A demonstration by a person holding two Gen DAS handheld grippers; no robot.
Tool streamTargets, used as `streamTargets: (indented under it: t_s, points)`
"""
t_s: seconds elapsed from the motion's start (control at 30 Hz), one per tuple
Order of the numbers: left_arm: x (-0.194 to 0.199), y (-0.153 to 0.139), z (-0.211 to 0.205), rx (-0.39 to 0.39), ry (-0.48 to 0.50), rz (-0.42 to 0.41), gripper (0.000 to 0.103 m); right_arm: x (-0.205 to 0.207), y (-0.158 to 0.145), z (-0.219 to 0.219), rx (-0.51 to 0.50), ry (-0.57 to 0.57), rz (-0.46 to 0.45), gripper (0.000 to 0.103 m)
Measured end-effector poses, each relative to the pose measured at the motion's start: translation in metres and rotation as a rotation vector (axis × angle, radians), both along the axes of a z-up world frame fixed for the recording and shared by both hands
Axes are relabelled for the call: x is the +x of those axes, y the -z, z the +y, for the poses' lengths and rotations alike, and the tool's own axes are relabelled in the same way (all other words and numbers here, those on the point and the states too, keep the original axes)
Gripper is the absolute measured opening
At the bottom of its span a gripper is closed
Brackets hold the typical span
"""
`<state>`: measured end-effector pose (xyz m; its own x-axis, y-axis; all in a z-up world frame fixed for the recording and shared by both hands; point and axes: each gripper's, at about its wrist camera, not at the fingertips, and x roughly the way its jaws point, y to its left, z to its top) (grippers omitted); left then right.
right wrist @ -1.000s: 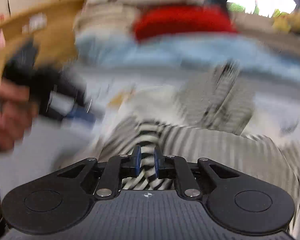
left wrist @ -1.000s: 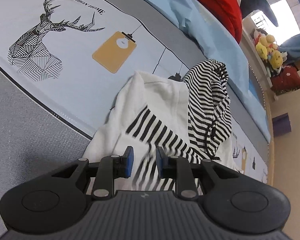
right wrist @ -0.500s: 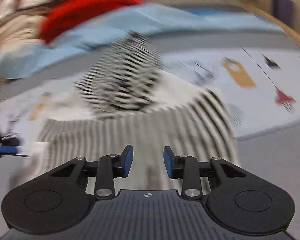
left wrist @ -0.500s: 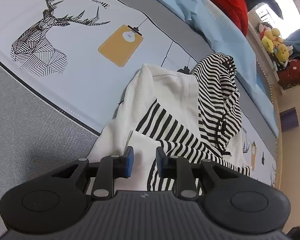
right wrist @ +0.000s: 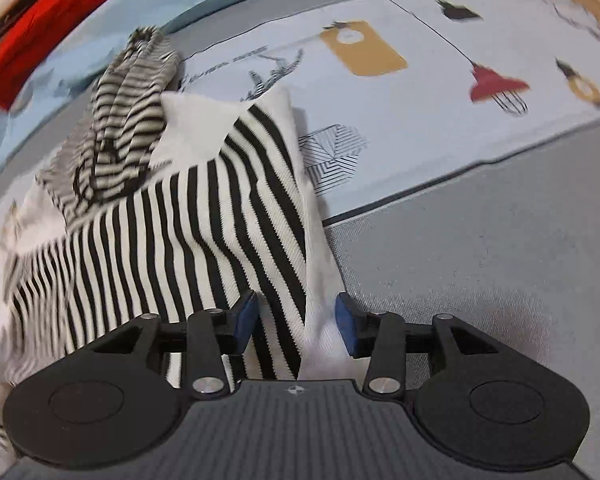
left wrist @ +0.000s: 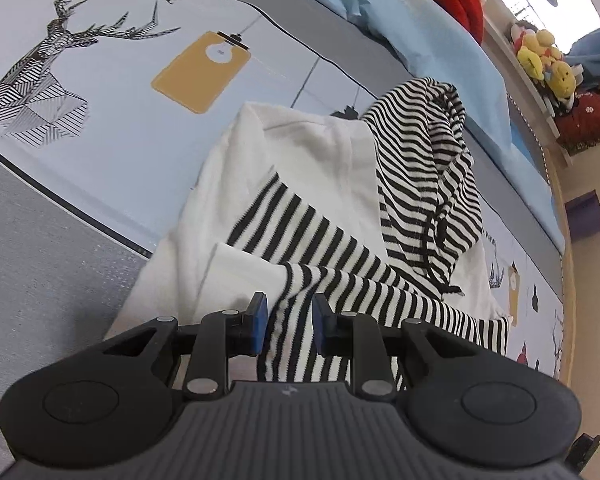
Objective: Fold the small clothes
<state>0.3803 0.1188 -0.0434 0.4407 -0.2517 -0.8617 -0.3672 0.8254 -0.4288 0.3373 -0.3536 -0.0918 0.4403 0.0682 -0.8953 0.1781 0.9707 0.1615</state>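
Bright, even daylight; window (left wrist: 518, 4) glared top right; right wrist view smeared at left; fisheye edges bowed.

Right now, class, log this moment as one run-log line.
task: fold small clothes | left gripper: open, striped sleeve between jaws | right gripper: open over hoodie edge | hoodie: partly folded on bed sheet

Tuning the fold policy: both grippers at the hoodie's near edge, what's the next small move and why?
Probably shut the right gripper on the hem. Its jaws stand open astride the near edge of the striped hoodie, so nothing is gripped there. The left gripper is also open, with a narrower gap, over striped cloth, so a fold cannot start yet.
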Motion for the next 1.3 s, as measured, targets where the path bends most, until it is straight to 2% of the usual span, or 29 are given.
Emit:
streamTargets:
  t_s: [0.07, 0.1, 0.13, 0.2, 0.23, 0.3, 0.43, 0.57, 0.6, 0.63, 0.7, 0.77, 0.83, 0.87, 0.93, 1.0, 1.07, 1.13, 1.3]
  points:
    - [0.0, 0.0, -0.001, 0.0, 0.001, 0.001, 0.025, -0.002, -0.001, 0.003, -0.024, -0.018, -0.011, 0.045]
    - [0.001, 0.0, -0.002, -0.001, 0.001, 0.001, 0.025, 0.0, -0.003, 0.001, -0.02, -0.015, -0.012, 0.037]
    - [0.001, 0.0, -0.002, -0.002, 0.001, 0.0, 0.025, -0.001, -0.003, 0.001, -0.019, -0.01, -0.016, 0.021]
    - [0.001, 0.0, -0.003, -0.004, 0.003, -0.001, 0.025, -0.001, -0.005, -0.002, -0.033, 0.001, -0.032, 0.007]
    - [0.002, 0.0, -0.003, -0.005, 0.005, -0.001, 0.025, -0.002, -0.007, -0.005, -0.022, 0.015, -0.042, 0.006]
    - [0.002, 0.0, -0.003, -0.007, 0.007, 0.0, 0.025, -0.003, -0.013, -0.012, 0.006, 0.052, -0.062, 0.004]
    - [0.002, -0.001, -0.001, -0.012, 0.009, -0.003, 0.025, -0.003, -0.022, -0.025, -0.019, 0.116, -0.102, 0.004]
    - [0.001, -0.002, 0.003, -0.011, 0.006, -0.003, 0.025, -0.002, -0.019, -0.018, -0.005, 0.079, -0.056, 0.006]
    - [0.001, -0.002, 0.005, -0.011, 0.005, -0.003, 0.025, -0.003, -0.022, -0.016, -0.002, 0.081, -0.059, 0.01]
    - [0.0, -0.002, 0.006, -0.01, 0.004, -0.004, 0.025, -0.004, -0.027, -0.012, -0.001, 0.069, -0.077, 0.011]
    - [0.0, -0.003, 0.007, -0.008, 0.006, -0.004, 0.025, -0.006, -0.04, -0.001, -0.001, 0.008, -0.124, 0.011]
    - [0.0, -0.003, 0.008, -0.006, 0.009, -0.003, 0.025, -0.005, -0.043, 0.007, 0.051, -0.07, -0.126, 0.013]
    - [0.0, -0.002, 0.008, -0.005, 0.008, 0.0, 0.025, -0.003, -0.035, 0.017, 0.122, -0.15, -0.071, 0.014]
    - [0.0, -0.001, 0.009, -0.004, 0.005, 0.003, 0.028, -0.002, -0.027, 0.021, 0.134, -0.179, -0.029, 0.014]
    - [0.0, 0.001, 0.01, -0.001, -0.002, 0.006, 0.032, -0.003, -0.008, 0.032, 0.107, -0.239, 0.067, 0.015]
    - [0.0, 0.002, 0.013, 0.003, -0.013, 0.011, 0.033, -0.006, -0.001, 0.04, 0.068, -0.305, 0.103, 0.015]
    - [0.001, 0.004, 0.015, 0.008, -0.021, 0.013, 0.033, -0.008, -0.004, 0.046, 0.035, -0.353, 0.103, 0.015]
    - [0.001, 0.007, 0.017, 0.018, -0.022, 0.017, 0.033, -0.009, -0.009, 0.048, 0.059, -0.361, 0.095, 0.015]
    - [0.004, 0.021, 0.021, 0.04, -0.038, 0.051, 0.034, -0.013, -0.03, 0.065, 0.109, -0.386, -0.03, 0.016]
